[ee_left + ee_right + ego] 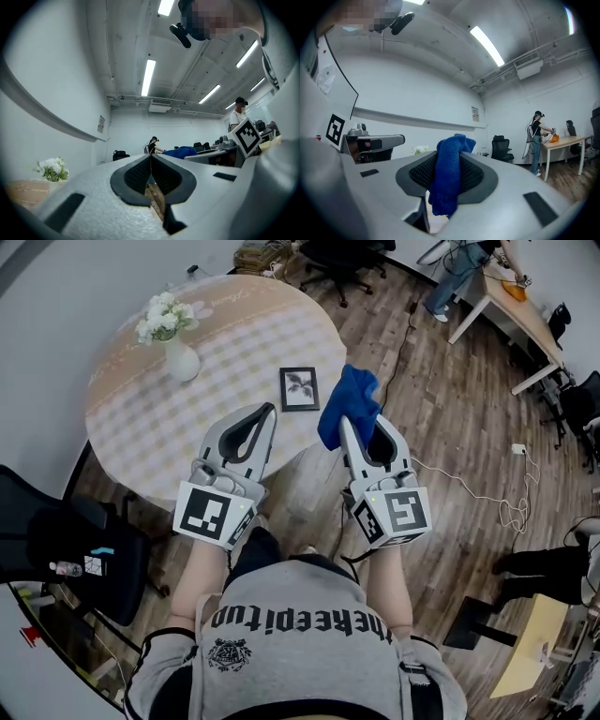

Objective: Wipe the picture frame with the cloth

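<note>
A small black picture frame (300,388) lies flat near the right edge of the round table (141,418). My right gripper (347,420) is shut on a blue cloth (349,405), which bunches above the jaws just right of the frame, over the table's rim. In the right gripper view the cloth (449,176) fills the gap between the jaws of the right gripper (447,161). My left gripper (266,411) hovers over the table below the frame, jaws shut with nothing between them. In the left gripper view the left gripper (151,157) points at the room, tips closed together.
A white vase of flowers (174,343) stands at the table's far left. A black chair (66,540) sits at the near left. Cables (487,493) trail over the wooden floor on the right. A desk (511,310) and a person (536,136) stand far right.
</note>
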The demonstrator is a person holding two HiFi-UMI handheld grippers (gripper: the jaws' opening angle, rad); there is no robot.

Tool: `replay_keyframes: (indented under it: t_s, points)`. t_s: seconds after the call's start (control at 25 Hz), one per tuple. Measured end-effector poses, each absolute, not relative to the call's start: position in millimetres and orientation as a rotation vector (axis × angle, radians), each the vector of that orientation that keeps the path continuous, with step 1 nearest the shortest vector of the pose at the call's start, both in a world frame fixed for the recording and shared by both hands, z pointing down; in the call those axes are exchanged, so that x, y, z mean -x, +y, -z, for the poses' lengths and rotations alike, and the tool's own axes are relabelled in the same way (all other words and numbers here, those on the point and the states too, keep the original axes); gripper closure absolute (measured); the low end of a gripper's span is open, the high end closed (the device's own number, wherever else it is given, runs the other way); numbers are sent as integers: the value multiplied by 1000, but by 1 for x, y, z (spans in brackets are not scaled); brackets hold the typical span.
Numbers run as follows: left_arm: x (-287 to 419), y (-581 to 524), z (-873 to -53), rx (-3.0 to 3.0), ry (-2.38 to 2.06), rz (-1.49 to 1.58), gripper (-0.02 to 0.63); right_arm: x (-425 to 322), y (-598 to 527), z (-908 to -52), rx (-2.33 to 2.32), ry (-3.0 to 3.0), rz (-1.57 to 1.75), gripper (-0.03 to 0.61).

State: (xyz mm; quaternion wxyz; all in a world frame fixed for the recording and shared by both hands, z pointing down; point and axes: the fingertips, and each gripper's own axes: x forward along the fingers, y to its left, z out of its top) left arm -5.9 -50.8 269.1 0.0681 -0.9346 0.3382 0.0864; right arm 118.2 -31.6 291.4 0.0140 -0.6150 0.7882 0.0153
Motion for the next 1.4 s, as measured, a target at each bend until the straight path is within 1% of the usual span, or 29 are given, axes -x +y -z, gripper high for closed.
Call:
replay_keyframes:
  t_s: [0.68,1.4]
  points:
    - [-5,18,-279,2745,1187,-235,595,-131,22,-303,1768,2572,-46,456]
    - [-23,28,-277,2727,1177,-216,595,-146,32,-304,1750,2570,-64,456]
